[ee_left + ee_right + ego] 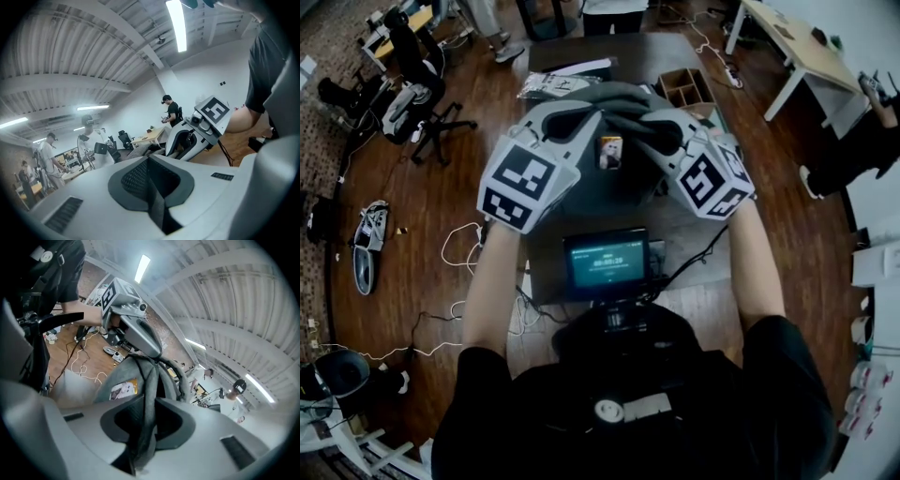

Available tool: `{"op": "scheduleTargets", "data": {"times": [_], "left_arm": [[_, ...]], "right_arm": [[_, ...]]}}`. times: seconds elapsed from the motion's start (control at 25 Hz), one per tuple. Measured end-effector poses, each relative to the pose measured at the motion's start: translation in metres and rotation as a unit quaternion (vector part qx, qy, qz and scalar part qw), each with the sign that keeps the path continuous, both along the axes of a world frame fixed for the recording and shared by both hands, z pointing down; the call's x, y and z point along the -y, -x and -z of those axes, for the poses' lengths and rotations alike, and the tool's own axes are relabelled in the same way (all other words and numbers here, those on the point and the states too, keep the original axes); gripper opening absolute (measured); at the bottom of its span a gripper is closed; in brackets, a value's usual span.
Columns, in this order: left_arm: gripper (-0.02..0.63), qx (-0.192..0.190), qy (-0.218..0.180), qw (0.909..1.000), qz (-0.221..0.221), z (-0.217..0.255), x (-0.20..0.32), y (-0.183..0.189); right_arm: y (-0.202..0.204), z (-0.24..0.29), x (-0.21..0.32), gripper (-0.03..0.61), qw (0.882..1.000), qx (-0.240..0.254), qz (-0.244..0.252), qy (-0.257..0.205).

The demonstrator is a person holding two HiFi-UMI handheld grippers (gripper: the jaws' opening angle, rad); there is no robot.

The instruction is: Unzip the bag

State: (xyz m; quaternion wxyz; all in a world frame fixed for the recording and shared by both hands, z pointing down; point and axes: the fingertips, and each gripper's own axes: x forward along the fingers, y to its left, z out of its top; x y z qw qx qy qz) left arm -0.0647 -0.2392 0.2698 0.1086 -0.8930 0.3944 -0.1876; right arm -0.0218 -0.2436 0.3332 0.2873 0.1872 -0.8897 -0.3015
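Dim, murky head view, edges bowing into black corners. Up in the left gripper view, a ceiling tube point(177, 23) glares white; nearest surfaces blur.

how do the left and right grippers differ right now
The right gripper clamps a thick grey fold of the bag in its jaws; the left gripper has its jaws almost together on a thin dark strip. Bag fabric shows beyond the right jaws, none beyond the left. Both are raised, facing each other.
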Motion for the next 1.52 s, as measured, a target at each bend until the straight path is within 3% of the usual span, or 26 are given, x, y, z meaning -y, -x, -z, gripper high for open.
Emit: {"op": "scheduleTargets", "data": {"times": [0.2,0.28,0.56,0.76,1.36,1.52], "left_arm": [[0.005,0.107,-0.035,0.9932,-0.028,-0.002,-0.008,0.001],[0.003,0.127,-0.042,0.9904,-0.035,-0.007,-0.011,0.009],[0.003,0.068,-0.044,0.9967,-0.003,-0.018,-0.016,0.046],[0.003,0.051,-0.056,0.9969,0.018,-0.022,-0.02,0.062],[0.003,0.115,-0.069,0.9893,0.057,-0.042,-0.027,0.099],[0.003,0.101,-0.05,0.9896,0.09,-0.063,-0.03,0.122]], "right_arm": [[-0.003,0.0,-0.001,0.084,1.0,-0.002,0.003,0.008],[-0.005,-0.001,-0.002,0.084,1.0,0.002,0.004,0.012],[-0.004,-0.001,0.001,0.085,1.0,0.011,0.005,0.02],[-0.005,-0.002,0.002,0.086,0.999,0.022,0.0,0.026],[-0.011,-0.006,0.006,0.086,0.999,0.021,0.002,0.036],[-0.015,-0.009,0.01,0.086,0.999,0.018,-0.004,0.037]]}}
